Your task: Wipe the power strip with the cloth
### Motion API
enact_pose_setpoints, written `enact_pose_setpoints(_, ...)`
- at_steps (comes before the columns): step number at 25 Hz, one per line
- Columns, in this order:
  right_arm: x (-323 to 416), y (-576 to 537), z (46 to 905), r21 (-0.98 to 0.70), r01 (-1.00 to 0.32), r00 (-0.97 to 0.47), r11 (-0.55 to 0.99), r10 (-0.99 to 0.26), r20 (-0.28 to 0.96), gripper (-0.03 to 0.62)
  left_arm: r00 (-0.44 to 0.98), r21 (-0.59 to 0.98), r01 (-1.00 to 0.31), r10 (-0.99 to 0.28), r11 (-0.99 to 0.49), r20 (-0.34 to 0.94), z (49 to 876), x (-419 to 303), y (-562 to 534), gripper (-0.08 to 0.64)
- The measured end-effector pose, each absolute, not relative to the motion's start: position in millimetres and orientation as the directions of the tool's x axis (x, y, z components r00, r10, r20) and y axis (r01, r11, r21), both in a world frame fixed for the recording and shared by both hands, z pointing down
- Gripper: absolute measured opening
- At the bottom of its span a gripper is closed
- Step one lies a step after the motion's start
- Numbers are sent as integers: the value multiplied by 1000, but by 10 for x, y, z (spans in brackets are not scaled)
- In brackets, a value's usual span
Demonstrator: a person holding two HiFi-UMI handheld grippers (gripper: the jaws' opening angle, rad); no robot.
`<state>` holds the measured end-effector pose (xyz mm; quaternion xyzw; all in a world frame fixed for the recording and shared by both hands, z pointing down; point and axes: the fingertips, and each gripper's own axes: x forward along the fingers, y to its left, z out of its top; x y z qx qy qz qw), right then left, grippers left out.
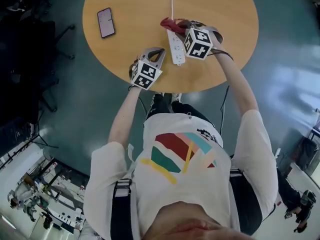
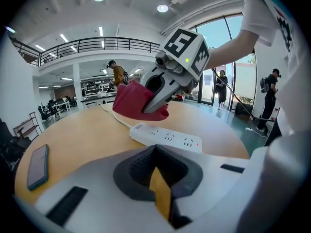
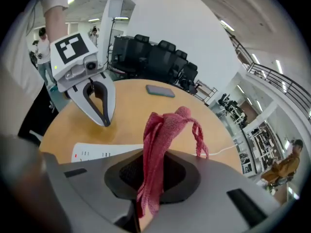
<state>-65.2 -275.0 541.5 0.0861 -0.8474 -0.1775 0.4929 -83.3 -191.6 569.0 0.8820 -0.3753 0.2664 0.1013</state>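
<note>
Left claw closed tight, empty — right claw clamps red cloth just beside power strip.

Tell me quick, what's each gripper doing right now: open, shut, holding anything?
Left gripper: shut, nothing between its jaws.
Right gripper: shut on the red cloth.

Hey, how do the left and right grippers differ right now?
The left gripper is shut on nothing; the right gripper is shut on the red cloth. The left gripper sits beside the power strip's near end, the right gripper by its cord end. Both are shut and angle down toward the round table.
</note>
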Motion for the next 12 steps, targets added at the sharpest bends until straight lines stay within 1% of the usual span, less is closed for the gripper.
enact_pose_setpoints(6,-798,-2897,5755,377,203,-387,904,-280,878,39,576,28,-734,-601,-678,554,5831,-1027,-1955,41)
enact_pose_setpoints(9,-830,-2917,5804,369,241,-360,898,-270,893,40,578,53,-741,-596,-669,557,5899,-1083,-1969,41)
enact_pose_setpoints(12,-833,-2880,5823,355,242,-353,903,-259,899,38,584,60,-737,-590,-673,558,5928,-1080,-1949,41)
